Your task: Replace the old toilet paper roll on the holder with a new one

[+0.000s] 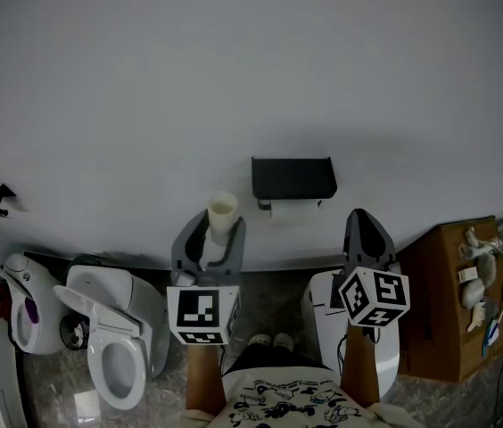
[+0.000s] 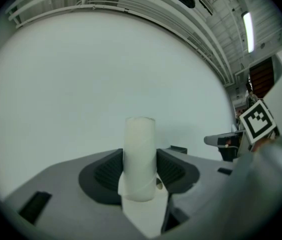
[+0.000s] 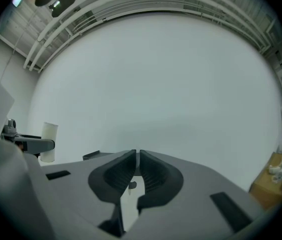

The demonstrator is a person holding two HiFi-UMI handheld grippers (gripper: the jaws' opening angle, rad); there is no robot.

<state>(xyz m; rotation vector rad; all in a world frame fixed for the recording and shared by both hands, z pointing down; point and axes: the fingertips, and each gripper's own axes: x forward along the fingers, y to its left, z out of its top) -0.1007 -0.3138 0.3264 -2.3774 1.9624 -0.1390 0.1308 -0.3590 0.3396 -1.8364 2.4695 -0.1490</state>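
A big white wall [image 1: 234, 78] fills most of the bathroom. The black holder [image 1: 293, 179] is fixed on it, in the middle. Low down and far to the left of the holder is a white toilet [image 1: 113, 346]. Low down to the right of the holder is a wooden cabinet [image 1: 443, 292]. Some white paper [image 1: 292, 210] shows just under the holder.

The left gripper [image 1: 214, 230] is below and a bit left of the holder, near it but not touching. Its jaws squeeze a thin pale roll [image 1: 222, 214] that stands up straight. The right gripper [image 1: 365, 221] is below and a bit right of the holder. Its jaws are closed and hold nothing.

I think this is the swap step, with one roll in hand. I cannot tell if it is the old one or the new one. Next, the roll must go to the holder, or be put away.

Only the head view shows the holder and the toilet well. Only the left gripper view shows a loose flap of paper at the bottom of the roll. Only the right gripper view shows those jaws pressed together.
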